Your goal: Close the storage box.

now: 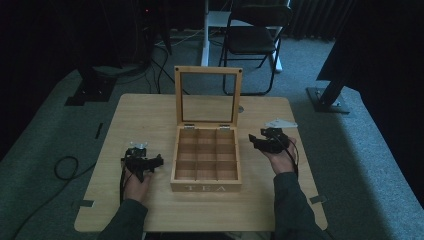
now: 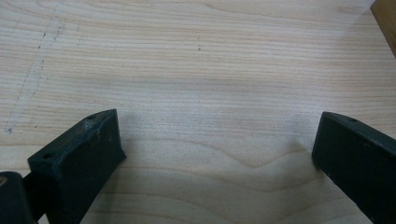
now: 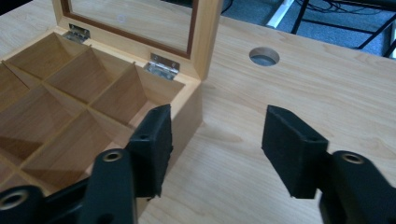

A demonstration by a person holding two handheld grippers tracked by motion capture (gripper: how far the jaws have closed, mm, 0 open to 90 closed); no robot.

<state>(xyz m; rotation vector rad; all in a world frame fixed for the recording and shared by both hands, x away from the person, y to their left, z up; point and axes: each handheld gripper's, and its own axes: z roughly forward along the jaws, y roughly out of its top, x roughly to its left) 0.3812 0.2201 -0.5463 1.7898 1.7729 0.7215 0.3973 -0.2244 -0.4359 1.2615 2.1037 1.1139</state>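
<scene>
Tea box (image 1: 206,157) stands mid-table (image 1: 260,205), lid upright at its far edge; "TEA" lettering on the near front wall reads faint in the dim high view. In the right gripper view the box is cut off at the left edge, so some of its nine bare compartments are out of frame. Pale wood, metal hinges (image 3: 162,64), glazed lid (image 1: 208,95).

Left gripper (image 1: 143,164) sits left of the box, jaws wide apart over bare wood, nothing between them.

Right gripper (image 3: 215,147) is right of the box; jaws partly apart, nothing gripped.
</scene>
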